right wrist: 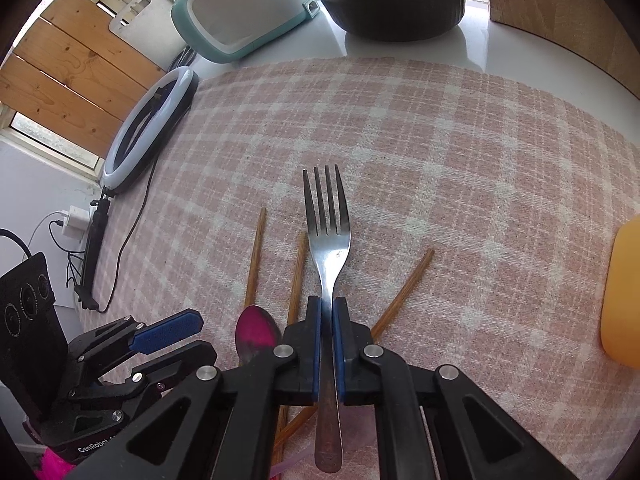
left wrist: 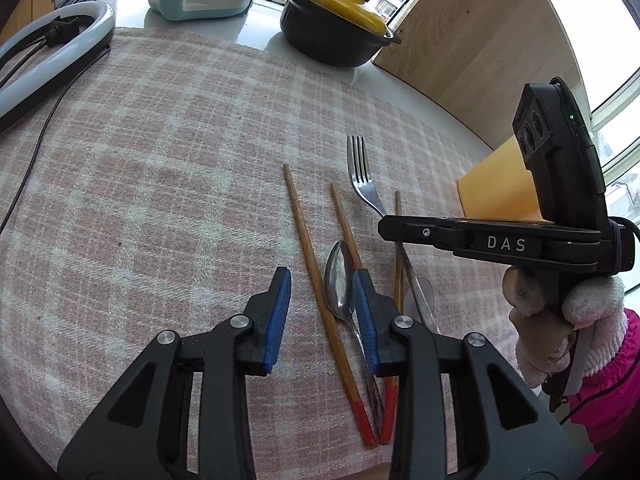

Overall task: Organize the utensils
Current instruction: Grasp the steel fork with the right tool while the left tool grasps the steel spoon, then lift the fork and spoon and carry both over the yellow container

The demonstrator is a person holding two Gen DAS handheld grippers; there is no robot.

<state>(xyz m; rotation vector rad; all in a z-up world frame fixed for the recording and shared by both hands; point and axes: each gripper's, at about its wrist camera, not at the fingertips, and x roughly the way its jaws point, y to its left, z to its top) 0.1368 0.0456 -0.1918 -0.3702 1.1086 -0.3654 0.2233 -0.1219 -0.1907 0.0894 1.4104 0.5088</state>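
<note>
Clamped thinly in the right gripper [right wrist: 328,312], the steel four-tined fork [right wrist: 327,216] could swivel or slip, while the half-open, empty left gripper [left wrist: 320,312] straddles a red-tipped wooden chopstick [left wrist: 316,280] and steel spoon [left wrist: 339,280].

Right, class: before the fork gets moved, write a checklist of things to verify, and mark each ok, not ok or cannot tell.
1. Right tool shut on the fork: ok.
2. Grip sits on the fork's neck, tines pointing ahead: ok.
3. Left tool open, holding nothing: ok.
4. Spoon lying free on the checked cloth: ok.
5. Chopsticks lined up side by side: not ok, one lies askew.
6. Fork lifted off the cloth: cannot tell.
</note>
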